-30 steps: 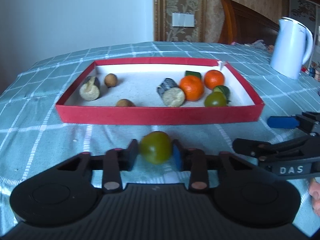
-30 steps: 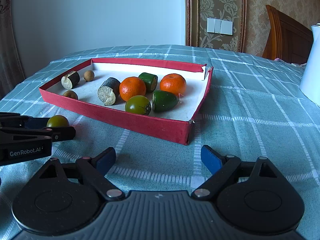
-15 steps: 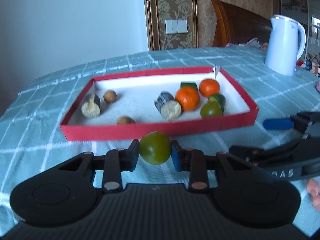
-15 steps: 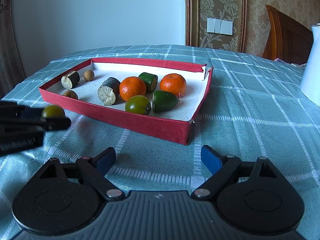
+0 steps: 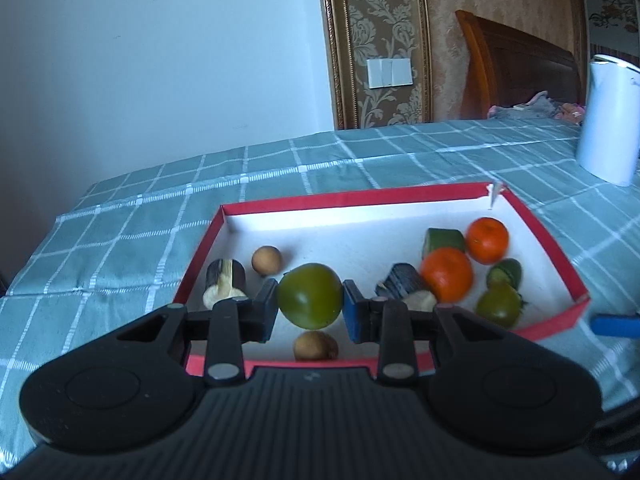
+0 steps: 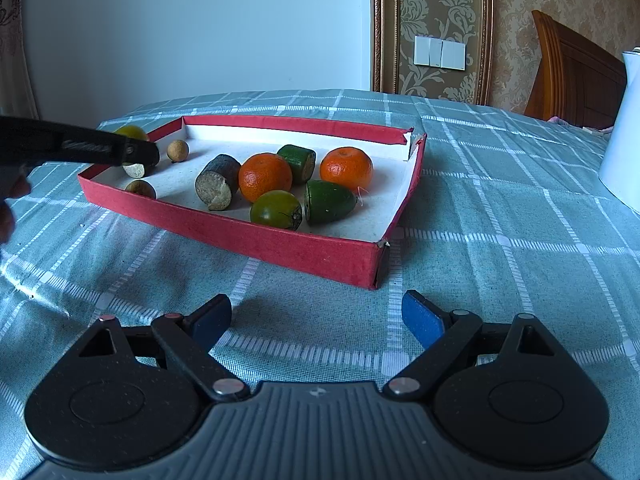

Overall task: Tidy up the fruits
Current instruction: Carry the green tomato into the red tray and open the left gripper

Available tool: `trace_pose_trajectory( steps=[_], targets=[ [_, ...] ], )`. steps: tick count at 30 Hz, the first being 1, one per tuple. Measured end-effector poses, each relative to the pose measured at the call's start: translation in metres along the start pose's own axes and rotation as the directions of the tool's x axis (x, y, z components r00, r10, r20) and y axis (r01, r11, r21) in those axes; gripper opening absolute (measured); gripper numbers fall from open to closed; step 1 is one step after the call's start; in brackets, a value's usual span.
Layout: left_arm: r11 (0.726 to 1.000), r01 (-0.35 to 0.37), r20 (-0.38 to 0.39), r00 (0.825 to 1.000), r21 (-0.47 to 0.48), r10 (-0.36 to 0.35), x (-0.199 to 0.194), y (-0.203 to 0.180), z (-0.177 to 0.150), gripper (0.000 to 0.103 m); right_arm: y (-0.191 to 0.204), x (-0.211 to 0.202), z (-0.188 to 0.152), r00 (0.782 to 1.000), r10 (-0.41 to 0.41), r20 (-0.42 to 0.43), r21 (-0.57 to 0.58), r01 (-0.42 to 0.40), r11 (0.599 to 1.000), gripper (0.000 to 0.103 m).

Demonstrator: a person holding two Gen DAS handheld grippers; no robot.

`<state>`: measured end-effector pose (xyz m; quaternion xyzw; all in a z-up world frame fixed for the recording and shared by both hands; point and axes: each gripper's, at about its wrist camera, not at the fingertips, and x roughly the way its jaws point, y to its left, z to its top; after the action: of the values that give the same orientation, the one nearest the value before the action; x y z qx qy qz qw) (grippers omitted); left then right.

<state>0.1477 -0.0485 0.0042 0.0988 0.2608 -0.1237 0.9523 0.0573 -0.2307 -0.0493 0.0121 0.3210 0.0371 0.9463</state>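
My left gripper tilts downward over the near-left corner of the red tray, jaws clamped on a green fruit held above the tray floor. My right gripper hangs low over the checked worktop just short of the tray, jaws spread with nothing between them. What seems a fingertip shows at the frame edge.

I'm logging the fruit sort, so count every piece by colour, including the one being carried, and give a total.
Orange: 2
Round green: 2, one in the left tool
Cut green: 2
Dark cut: 2
Small brown: 2
Total: 10
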Motion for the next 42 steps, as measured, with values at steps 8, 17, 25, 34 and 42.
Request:
trace_pose_trajectory(
  steps=[8,17,25,34,42],
  targets=[
    [0.999,-0.043,-0.016,0.999,0.024,0.043,0.034,-0.006,0.014,0.03,0.0,0.0,0.0,1.0,0.0,0.0,0.0,0.0,1.0,0.092],
    [0.997,-0.077,-0.042,0.996,0.023,0.078,0.063,-0.003,0.016,0.03,0.0,0.0,0.0,1.0,-0.001,0.0,-0.001,0.001,1.0,0.092],
    [0.996,-0.082,-0.076,0.994,0.028,0.084,0.08,-0.002,0.013,0.03,0.001,0.0,0.0,1.0,-0.002,-0.001,-0.002,0.002,1.0,0.092],
    [0.997,-0.078,-0.088,0.993,0.019,0.08,0.088,-0.002,0.014,0.03,0.001,0.001,0.0,1.0,-0.002,-0.001,-0.002,0.002,1.0,0.093],
    [0.997,-0.077,-0.084,0.993,0.029,0.079,0.089,-0.002,0.014,0.032,0.001,0.001,0.0,1.0,-0.002,-0.001,-0.002,0.002,1.0,0.093]
  ],
)
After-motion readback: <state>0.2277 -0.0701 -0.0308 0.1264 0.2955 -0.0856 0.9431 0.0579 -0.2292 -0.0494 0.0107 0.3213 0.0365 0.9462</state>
